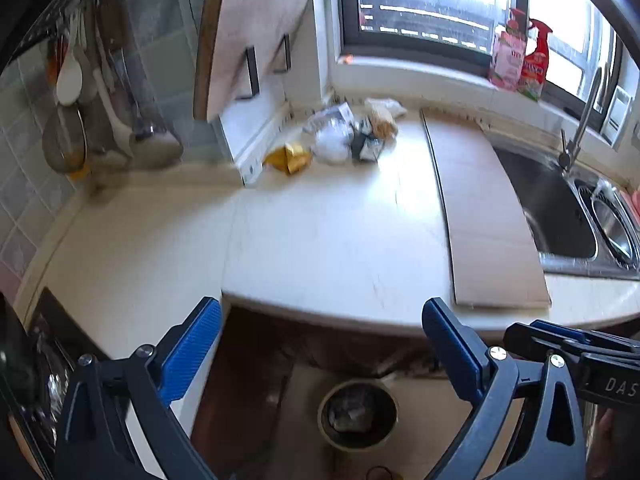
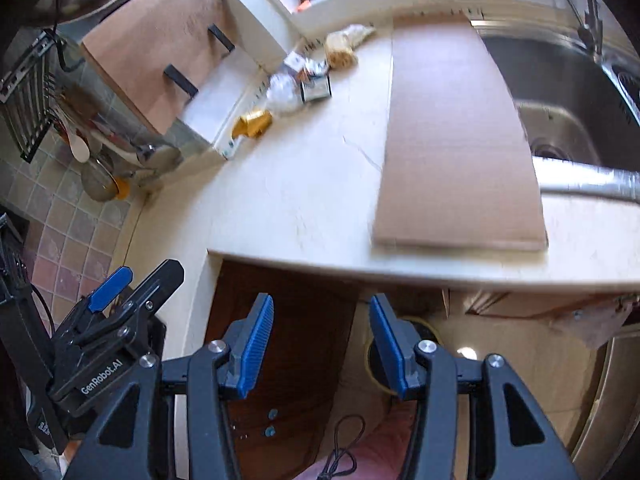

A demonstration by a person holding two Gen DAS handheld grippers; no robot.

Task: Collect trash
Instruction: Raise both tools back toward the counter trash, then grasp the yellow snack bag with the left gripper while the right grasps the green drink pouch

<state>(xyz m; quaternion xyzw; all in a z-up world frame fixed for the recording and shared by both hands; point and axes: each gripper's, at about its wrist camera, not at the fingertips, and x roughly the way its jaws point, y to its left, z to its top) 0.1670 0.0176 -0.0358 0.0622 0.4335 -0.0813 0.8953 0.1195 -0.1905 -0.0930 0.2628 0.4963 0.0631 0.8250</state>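
Trash lies in a heap at the back of the pale countertop (image 1: 320, 240): a gold wrapper (image 1: 290, 157) (image 2: 253, 122), a crumpled white wad (image 1: 331, 143) (image 2: 283, 92), a small dark packet (image 1: 366, 146) (image 2: 316, 87) and a beige bag (image 1: 383, 118) (image 2: 343, 49). A round bin (image 1: 357, 413) (image 2: 425, 330) with dark waste stands on the floor below the counter edge. My left gripper (image 1: 322, 340) is open and empty, above the bin. My right gripper (image 2: 321, 342) is open and empty, in front of the counter edge. Both are far from the heap.
A flat cardboard sheet (image 1: 486, 216) (image 2: 460, 136) lies on the counter beside the steel sink (image 1: 560, 208) (image 2: 560, 92) with its tap (image 1: 582, 120). Utensils (image 1: 80, 112) hang on the tiled wall at left. A wall cabinet door (image 1: 256, 32) overhangs the heap. Bottles (image 1: 520, 56) stand on the windowsill.
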